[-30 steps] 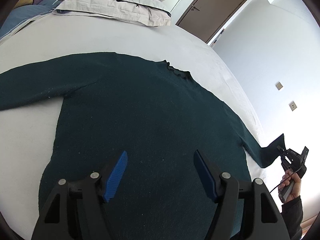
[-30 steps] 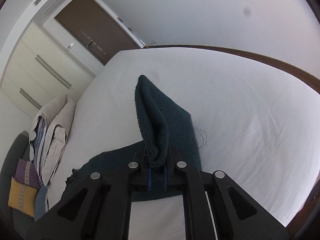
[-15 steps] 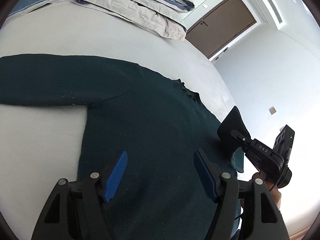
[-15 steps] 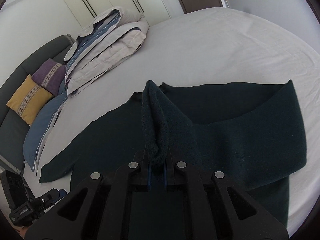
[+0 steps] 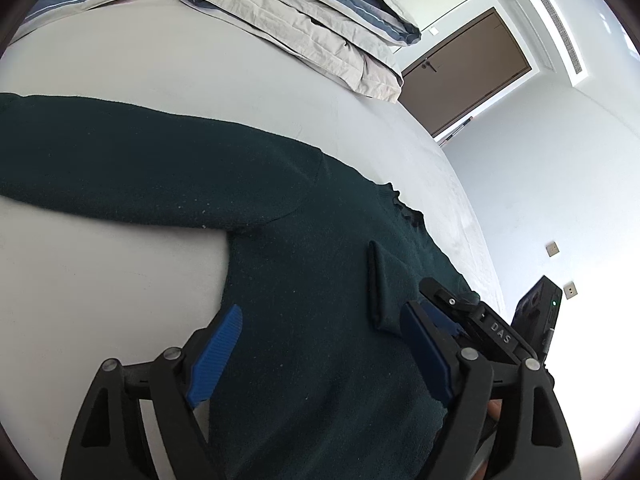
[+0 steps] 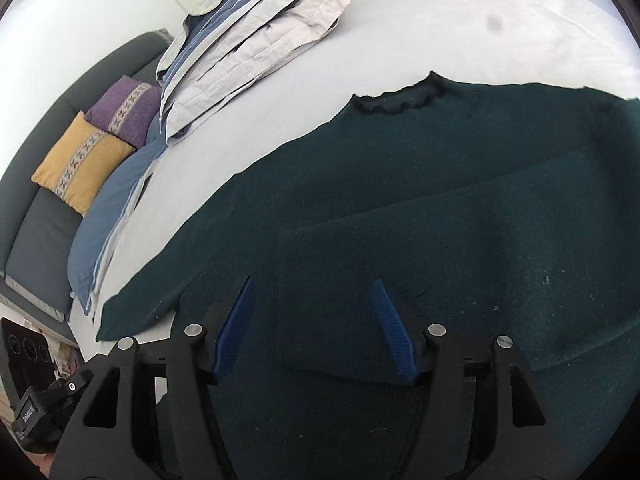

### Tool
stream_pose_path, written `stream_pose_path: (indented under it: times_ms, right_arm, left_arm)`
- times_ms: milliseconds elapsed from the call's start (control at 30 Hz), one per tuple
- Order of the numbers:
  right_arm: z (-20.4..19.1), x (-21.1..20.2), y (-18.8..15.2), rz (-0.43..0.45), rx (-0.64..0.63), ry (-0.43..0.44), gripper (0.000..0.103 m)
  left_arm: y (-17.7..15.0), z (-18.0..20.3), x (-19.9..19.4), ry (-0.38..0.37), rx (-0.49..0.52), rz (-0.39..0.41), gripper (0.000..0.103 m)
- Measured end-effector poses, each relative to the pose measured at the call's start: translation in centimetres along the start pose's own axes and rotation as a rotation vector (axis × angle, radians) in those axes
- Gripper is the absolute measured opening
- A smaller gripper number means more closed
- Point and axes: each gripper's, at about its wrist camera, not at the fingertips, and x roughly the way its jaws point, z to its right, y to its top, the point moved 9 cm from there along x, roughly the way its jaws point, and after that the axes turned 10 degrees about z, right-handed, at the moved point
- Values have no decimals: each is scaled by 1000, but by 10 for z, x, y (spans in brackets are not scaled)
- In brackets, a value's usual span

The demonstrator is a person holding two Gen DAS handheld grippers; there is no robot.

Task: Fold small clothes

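The dark green knitted sweater (image 6: pixel 400 184) lay flat on the white bed sheet (image 5: pixel 200 52), its frilled collar (image 6: pixel 396 102) well beyond both pairs of jaws. One sleeve (image 6: pixel 460 264) was folded in across the chest, its cuff end lying just ahead of and under the right gripper (image 6: pixel 316 324). That gripper's blue-padded jaws had just been opening; they stood apart with nothing pinched, the sleeve lying loose below them. So the first sleeve fold looked done and freshly let go.

The left gripper (image 5: pixel 320 352) hung over the body of the sweater, its jaws having just widened further, spread and empty. The other sleeve (image 5: pixel 100 168) stretched out flat, far off to the left of those jaws. I judged the next move to be reaching for that cuff, pinching it and carrying it across the chest to lie over the first, keeping the body from dragging.

By my count: one sweater, two sleeves, one folded; two grippers. Beyond them, one stack of folded grey and blue bedding (image 6: pixel 248 36), two cushions, one mustard cushion (image 6: pixel 80 160) and one purple cushion (image 6: pixel 124 108), and one brown door (image 5: pixel 464 80).
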Motion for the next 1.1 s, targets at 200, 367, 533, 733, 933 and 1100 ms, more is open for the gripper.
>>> stream_pose_path:
  times_ms: [200, 367, 533, 733, 933, 1100]
  right_arm:
    - [35, -65, 13, 63, 60, 24, 61]
    - [84, -129, 25, 138, 102, -1, 61]
    - [134, -172, 48, 202, 135, -64, 61]
    - [188, -199, 61, 233, 176, -126, 61]
    - [232, -206, 81, 247, 194, -194, 61]
    - [265, -193, 109, 236, 196, -262, 61]
  left_arm:
    - [-1, 40, 49, -22, 90, -79, 84]
    - [-9, 75, 117, 19, 199, -187, 68]
    - [-13, 83, 158, 119, 302, -226, 62]
    - [-5, 87, 161, 150, 372, -204, 10]
    - [26, 115, 138, 85, 436, -45, 9]
    - [51, 115, 141, 51, 436, 64, 9]
